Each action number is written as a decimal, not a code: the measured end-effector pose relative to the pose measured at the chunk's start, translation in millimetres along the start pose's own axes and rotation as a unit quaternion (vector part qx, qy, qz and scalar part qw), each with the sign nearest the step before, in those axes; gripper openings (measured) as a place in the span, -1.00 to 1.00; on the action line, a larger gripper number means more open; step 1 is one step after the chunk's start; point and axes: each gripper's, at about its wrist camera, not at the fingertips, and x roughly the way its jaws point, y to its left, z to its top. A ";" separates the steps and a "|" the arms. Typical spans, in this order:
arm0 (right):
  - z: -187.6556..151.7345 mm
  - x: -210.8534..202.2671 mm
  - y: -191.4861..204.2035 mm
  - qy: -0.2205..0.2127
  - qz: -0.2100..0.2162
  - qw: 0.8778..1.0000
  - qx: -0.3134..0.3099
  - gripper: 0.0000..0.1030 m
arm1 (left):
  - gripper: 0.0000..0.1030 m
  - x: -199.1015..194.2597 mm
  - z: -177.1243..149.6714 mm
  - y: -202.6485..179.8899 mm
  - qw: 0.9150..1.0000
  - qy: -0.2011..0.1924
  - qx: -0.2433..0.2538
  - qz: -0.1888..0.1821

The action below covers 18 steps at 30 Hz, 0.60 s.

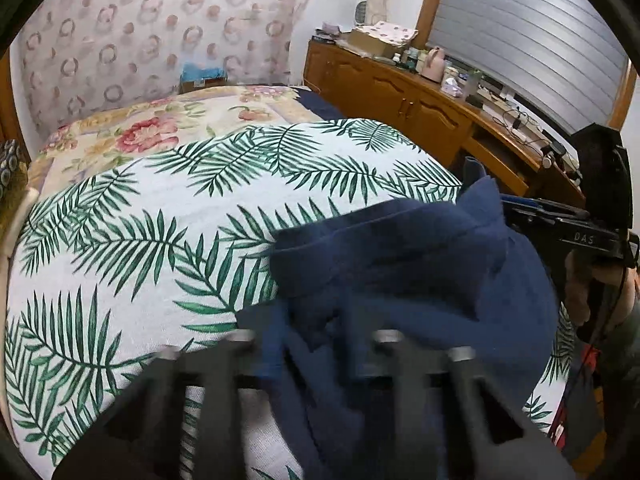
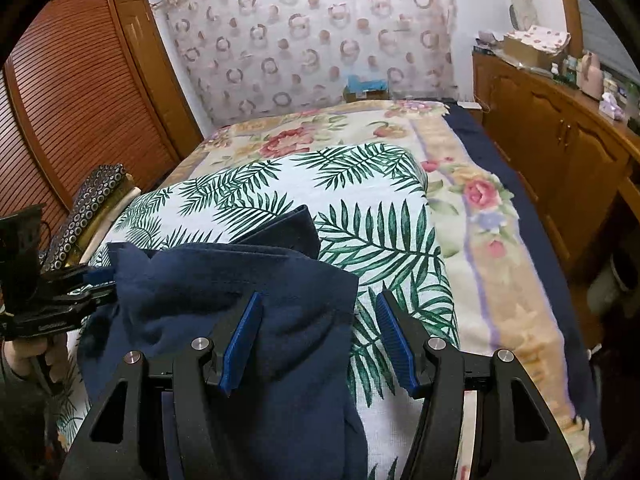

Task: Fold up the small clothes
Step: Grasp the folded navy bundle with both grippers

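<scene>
Right gripper (image 2: 320,340): the jaws stand moderately wide and hold nothing. The left blue pad (image 2: 242,344) rests over the navy garment (image 2: 224,304); the right pad hangs above the palm-leaf sheet (image 2: 376,216), clear of the cloth. The garment's right edge runs between the two pads.

Left gripper (image 2: 100,284): seen from the right wrist view, the jaws are narrowed onto the garment's left corner and pinch the cloth, which is raised there into a bunched peak. In the left wrist view its own fingers are blurred and the cloth covers the gap.

The navy garment (image 1: 400,264), apparently fleece, lies crumpled on the palm-leaf sheet at the near end of the bed, over a floral blanket (image 2: 476,196). Its long axis runs roughly from the left gripper across to the right gripper.

Judgement: the right gripper is nearer the free edge. It needs only a short advance and closure to take that edge, so the cloth can be stretched flat.
</scene>
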 end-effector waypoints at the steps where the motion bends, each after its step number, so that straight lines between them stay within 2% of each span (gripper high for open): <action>1: -0.5 -1.8 -1.0 -0.002 -0.002 1.000 -0.001 0.19 | -0.74 -4.7 0.6 -0.2 1.000 -0.008 -0.002 -0.001; 3: -2.9 -6.3 0.1 -0.007 -0.009 1.000 -0.005 0.19 | -0.75 -22.5 0.7 1.2 0.999 -0.038 -0.015 0.008; 5: -7.5 -10.3 4.6 -0.016 -0.014 1.000 -0.006 0.19 | -0.75 -30.3 0.4 1.1 0.999 -0.045 -0.016 0.013; 9: -16.1 -16.9 10.6 -0.022 0.001 1.000 -0.013 0.20 | -0.75 -20.8 -1.9 1.2 0.999 -0.026 -0.001 0.042; 10: -18.7 -16.3 12.3 -0.021 0.001 1.000 -0.014 0.26 | -0.74 -17.2 -2.8 2.6 0.999 -0.021 -0.003 0.045; 13: -23.4 -6.9 14.5 0.001 -0.007 1.000 -0.019 0.30 | -0.71 -9.4 -8.1 7.7 0.999 -0.008 -0.008 0.045; 16: -25.4 4.2 11.8 0.021 -0.012 1.000 -0.016 0.47 | -0.54 -3.4 -12.1 10.8 0.999 0.007 -0.010 0.047; 18: -24.6 7.9 9.3 0.031 -0.007 0.999 -0.009 0.48 | -0.37 -0.4 -13.9 12.2 0.999 0.013 -0.012 0.049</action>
